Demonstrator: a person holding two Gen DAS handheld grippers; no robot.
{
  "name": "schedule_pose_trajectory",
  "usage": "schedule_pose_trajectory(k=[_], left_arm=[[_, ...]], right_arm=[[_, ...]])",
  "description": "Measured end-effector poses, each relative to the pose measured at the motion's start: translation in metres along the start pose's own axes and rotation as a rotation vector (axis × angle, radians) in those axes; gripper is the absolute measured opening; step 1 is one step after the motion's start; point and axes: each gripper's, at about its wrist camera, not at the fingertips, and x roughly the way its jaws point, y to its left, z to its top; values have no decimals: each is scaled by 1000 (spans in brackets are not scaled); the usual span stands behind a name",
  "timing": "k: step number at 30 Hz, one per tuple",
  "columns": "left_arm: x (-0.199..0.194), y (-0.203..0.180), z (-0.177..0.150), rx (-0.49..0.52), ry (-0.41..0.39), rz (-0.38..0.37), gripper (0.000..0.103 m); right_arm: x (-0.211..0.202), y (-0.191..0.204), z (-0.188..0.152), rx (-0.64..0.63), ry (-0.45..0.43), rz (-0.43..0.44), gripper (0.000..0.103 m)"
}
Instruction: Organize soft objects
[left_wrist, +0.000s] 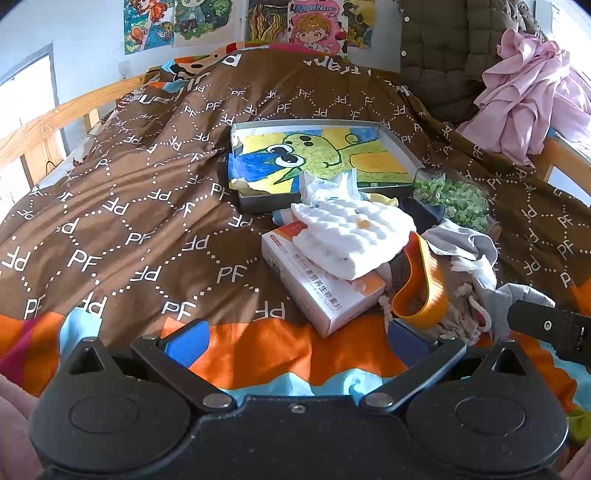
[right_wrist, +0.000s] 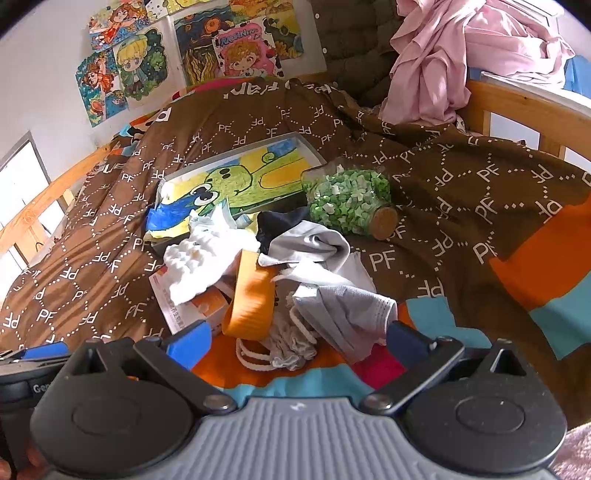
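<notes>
Both tongs, left tongs (left_wrist: 295, 341) and right tongs (right_wrist: 295, 341), hover wide open and empty before the bed's pile. Sorting seems unstarted; the grey cloth (right_wrist: 343, 306) lies nearest, likely first to pinch.

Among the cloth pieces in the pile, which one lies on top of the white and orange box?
The white waffle-textured cloth. It rests on the box, while the grey cloth and the dark navy piece lie off it.

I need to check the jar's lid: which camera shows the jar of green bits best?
The right wrist view: the jar of green bits lies on its side, cork end visible. The left wrist view shows only part of it, without the cork.
</notes>
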Motion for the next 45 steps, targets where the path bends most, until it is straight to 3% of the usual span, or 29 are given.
schedule_pose_trajectory(k=[45], left_arm=[[1, 1, -1, -12, -4, -4, 102]], right_arm=[[3, -1, -1, 8, 21, -19, 103]])
